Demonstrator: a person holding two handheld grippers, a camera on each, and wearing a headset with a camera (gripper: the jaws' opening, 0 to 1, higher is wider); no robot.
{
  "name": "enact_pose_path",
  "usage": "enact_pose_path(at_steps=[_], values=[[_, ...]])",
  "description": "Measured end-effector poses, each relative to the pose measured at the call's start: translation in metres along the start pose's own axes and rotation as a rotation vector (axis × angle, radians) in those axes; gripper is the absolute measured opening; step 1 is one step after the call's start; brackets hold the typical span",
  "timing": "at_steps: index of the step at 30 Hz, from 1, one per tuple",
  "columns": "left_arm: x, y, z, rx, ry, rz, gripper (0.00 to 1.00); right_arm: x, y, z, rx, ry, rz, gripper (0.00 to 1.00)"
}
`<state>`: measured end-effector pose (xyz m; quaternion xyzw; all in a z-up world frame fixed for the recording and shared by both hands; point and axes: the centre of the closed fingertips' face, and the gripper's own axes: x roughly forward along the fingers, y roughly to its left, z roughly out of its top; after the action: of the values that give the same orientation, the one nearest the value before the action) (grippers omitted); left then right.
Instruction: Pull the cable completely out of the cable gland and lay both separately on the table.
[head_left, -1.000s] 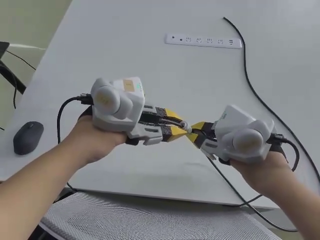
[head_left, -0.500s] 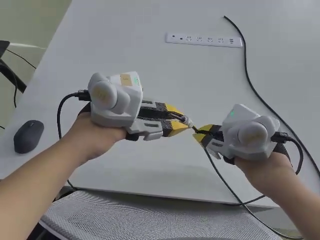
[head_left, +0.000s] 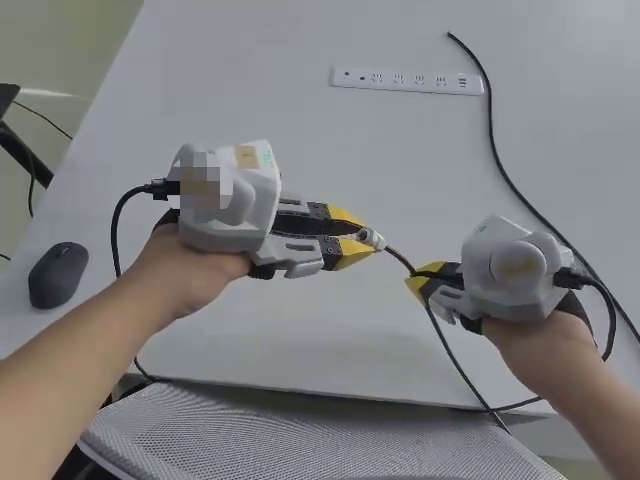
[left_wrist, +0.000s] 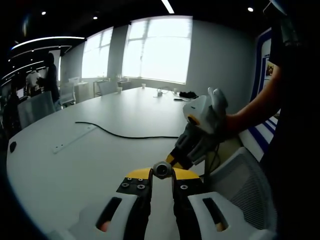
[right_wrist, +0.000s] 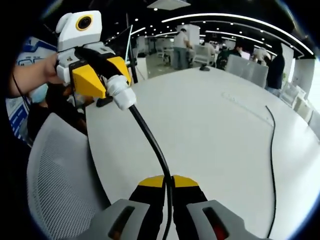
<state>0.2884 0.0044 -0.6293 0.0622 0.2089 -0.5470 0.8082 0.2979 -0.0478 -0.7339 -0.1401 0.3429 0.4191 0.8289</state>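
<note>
Right gripper (head_left: 418, 282) farther right; cable (head_left: 400, 262) diagonal, down-right from cable gland (head_left: 374, 239).

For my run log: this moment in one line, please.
left tongs: shut on cable gland | right tongs: shut on cable | cable: not yet out of cable gland

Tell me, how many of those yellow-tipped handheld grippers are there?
2. The left gripper, on the left of the head view, grips the white cable gland; the right gripper, lower and to its right, grips the black cable. None seems hidden.
</note>
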Motion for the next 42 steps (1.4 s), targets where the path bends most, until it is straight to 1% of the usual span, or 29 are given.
enact_pose_path(at_steps=[3,9,19,22,29,32,34,37,42], values=[[-0.001,0.001,0.000,-0.003,0.000,0.001,0.15,-0.002,0.001,-0.003,0.005,-0.007,0.003,0.00],[-0.002,-0.001,-0.002,-0.001,0.005,0.000,0.15,-0.004,-0.001,-0.013,0.007,0.008,-0.006,0.00],[-0.006,-0.002,0.000,0.001,0.007,0.005,0.15,-0.008,-0.006,-0.026,-0.012,0.030,-0.027,0.00],[-0.006,-0.002,-0.002,0.004,0.016,0.003,0.15,-0.010,-0.008,-0.026,-0.013,0.028,-0.037,0.00],[-0.004,-0.002,-0.003,0.001,0.014,0.001,0.15,-0.012,-0.013,-0.025,-0.005,0.032,-0.047,0.00],[-0.003,-0.003,-0.007,0.010,0.020,-0.001,0.15,-0.014,-0.014,-0.023,-0.006,0.034,-0.052,0.00],[-0.003,-0.003,-0.009,0.005,0.019,-0.005,0.15,-0.015,-0.015,-0.021,-0.009,0.036,-0.055,0.00],[-0.003,-0.004,-0.013,0.013,0.022,-0.010,0.15,-0.014,-0.019,-0.020,-0.031,0.046,-0.067,0.00],[-0.006,-0.003,-0.017,0.012,0.017,-0.011,0.15,-0.012,-0.021,-0.016,-0.018,0.049,-0.072,0.00]])
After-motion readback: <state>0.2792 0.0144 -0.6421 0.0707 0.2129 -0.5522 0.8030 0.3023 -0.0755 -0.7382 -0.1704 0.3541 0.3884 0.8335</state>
